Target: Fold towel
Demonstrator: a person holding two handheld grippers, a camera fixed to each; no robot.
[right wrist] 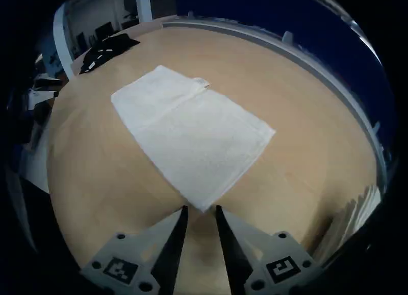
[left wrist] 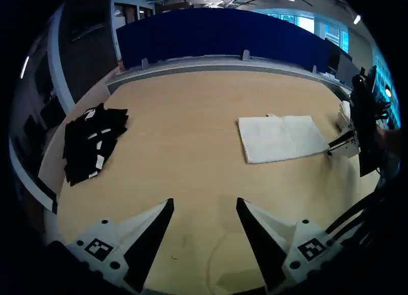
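A white towel [left wrist: 282,137] lies flat on the wooden table [left wrist: 194,157], right of centre in the left gripper view. In the right gripper view the towel [right wrist: 194,137] spreads out ahead, with one layer lying over its far half and a small tag at the far edge. Its near corner points into the narrow gap between the fingertips of my right gripper [right wrist: 201,209], which stands slightly open and low over the table. That same right gripper [left wrist: 346,143] sits at the towel's right edge, held by a hand. My left gripper [left wrist: 205,202] stands wide open over bare wood, well short of the towel.
A heap of black cloths with white tags [left wrist: 94,144] lies at the table's left side, also seen as the black heap [right wrist: 107,50] beyond the towel. A blue partition [left wrist: 224,35] runs along the far table edge. Pale ribbed items [right wrist: 352,213] sit at the right.
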